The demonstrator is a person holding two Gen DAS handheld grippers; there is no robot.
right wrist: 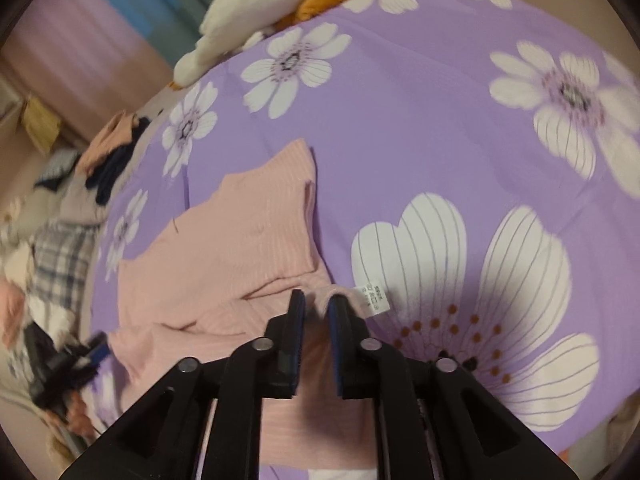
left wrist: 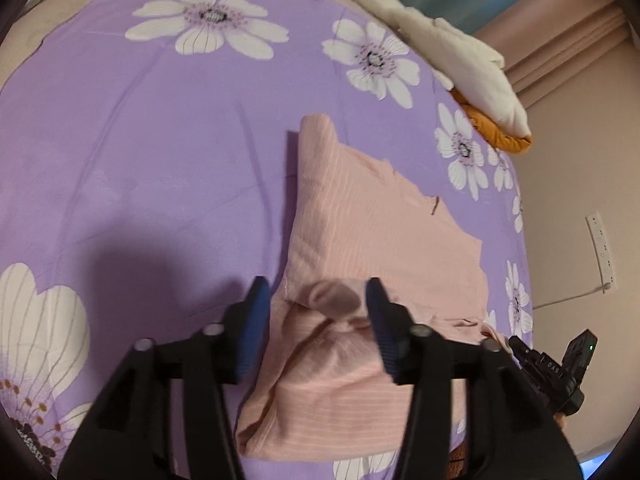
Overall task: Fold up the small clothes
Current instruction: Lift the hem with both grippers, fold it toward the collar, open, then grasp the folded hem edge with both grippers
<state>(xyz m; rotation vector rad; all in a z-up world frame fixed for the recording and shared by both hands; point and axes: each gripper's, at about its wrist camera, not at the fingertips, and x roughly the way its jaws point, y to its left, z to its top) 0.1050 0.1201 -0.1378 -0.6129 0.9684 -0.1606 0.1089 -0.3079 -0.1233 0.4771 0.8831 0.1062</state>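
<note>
A pink striped garment [left wrist: 372,240] lies partly folded on the purple flowered bedsheet [left wrist: 140,140]. My left gripper [left wrist: 316,292] is open, its jaws wide apart on either side of a bunched edge of the garment. My right gripper [right wrist: 316,300] is shut on the garment's [right wrist: 240,232] near edge, next to its white care label [right wrist: 374,296]. The right gripper also shows at the lower right of the left wrist view [left wrist: 552,364].
A white and orange plush toy [left wrist: 452,52] lies at the bed's far edge. A pile of other clothes [right wrist: 60,220], some plaid, lies beside the bed on the left of the right wrist view. A wall with a power strip [left wrist: 602,248] is on the right.
</note>
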